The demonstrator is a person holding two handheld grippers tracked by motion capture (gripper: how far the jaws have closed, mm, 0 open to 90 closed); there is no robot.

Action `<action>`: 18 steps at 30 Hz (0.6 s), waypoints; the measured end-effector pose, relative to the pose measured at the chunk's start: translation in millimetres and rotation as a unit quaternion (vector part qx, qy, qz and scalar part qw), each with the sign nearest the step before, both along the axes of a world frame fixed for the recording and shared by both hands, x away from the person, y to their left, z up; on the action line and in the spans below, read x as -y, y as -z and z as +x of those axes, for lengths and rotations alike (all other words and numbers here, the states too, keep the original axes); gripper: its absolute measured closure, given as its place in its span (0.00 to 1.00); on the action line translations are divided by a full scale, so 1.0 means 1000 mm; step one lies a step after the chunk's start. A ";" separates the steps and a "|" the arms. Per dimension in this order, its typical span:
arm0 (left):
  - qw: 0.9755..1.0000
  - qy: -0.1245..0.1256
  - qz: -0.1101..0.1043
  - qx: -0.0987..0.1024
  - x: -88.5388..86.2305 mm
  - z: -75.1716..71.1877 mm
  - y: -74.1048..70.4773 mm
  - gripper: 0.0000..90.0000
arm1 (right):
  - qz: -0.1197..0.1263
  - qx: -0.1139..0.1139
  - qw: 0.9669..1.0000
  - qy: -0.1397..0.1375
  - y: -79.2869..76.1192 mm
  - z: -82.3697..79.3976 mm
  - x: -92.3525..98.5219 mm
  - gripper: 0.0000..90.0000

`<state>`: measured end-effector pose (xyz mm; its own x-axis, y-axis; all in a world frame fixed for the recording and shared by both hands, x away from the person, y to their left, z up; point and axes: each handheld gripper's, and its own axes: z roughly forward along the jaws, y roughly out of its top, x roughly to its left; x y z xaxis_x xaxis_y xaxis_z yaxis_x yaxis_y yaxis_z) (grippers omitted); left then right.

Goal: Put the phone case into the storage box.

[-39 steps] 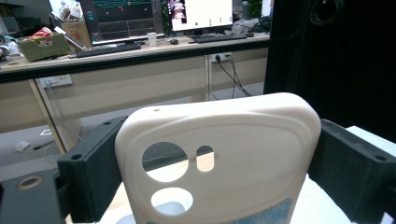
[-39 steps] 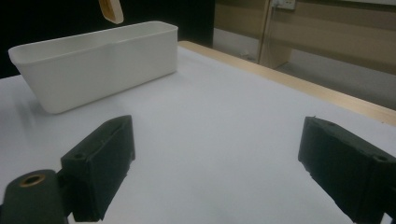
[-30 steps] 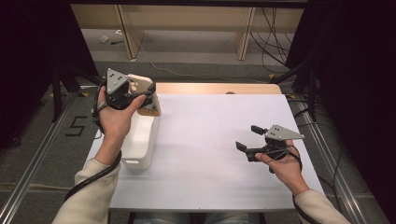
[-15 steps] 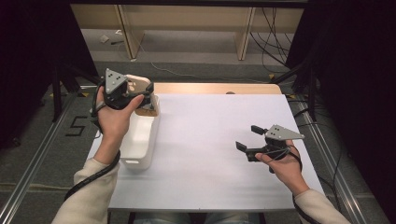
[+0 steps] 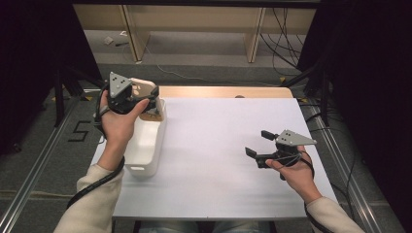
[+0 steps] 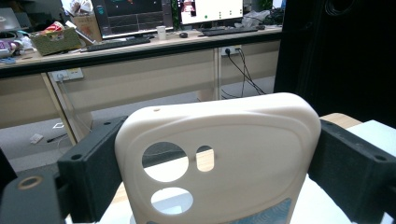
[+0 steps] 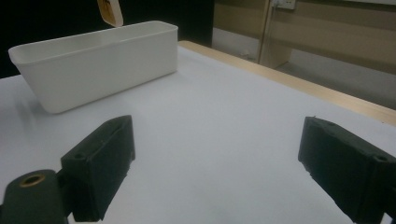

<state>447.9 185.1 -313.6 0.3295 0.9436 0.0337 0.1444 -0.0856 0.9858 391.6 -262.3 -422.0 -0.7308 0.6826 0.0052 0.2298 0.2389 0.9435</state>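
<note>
- Left hand-held gripper is at the far left of the desk, above the far end of the white bin; its jaws are clamped on the two side edges of a cream phone case.
- The left gripper view gives the detail: the phone case stands upright between the two black jaws, with two round cut-outs and one small slot, plus a patterned bluish patch at the bottom edge. From the high view the case is just a pale shape in front of the grey plate.
- Right hand-held gripper is at the near right of the desk, jaws spread wide, nothing between them. The right gripper view confirms it: only bare white desk surface lies between the jaws.
- The right gripper view shows the white bin side-on, sitting on the desk, with the tan lower tip of something hanging over its far rim, probably the held case, too cropped to be sure.
- Left gripper view background: a long office bench with monitors, keyboards and a cup.
- Readable writing: a black "5" marked on the floor left of the desk. No brand is legible on the case or bin.
</note>
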 end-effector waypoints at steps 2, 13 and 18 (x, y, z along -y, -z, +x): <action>1.000 0.000 0.001 -0.001 0.000 0.000 0.000 0.12 | 0.000 0.001 1.000 0.000 0.000 0.000 0.000 0.13; 1.000 -0.003 0.003 -0.003 -0.001 0.002 0.003 0.12 | 0.000 0.000 1.000 0.000 0.000 0.000 0.000 0.13; 1.000 -0.005 0.004 -0.004 -0.002 0.003 0.004 0.12 | 0.000 0.000 1.000 0.000 0.000 0.000 0.000 0.13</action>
<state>450.5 187.4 -317.2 0.3211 0.9462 0.0387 0.1541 -0.0925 0.9837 391.9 -262.0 -422.4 -0.7311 0.6823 0.0049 0.2290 0.2385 0.9438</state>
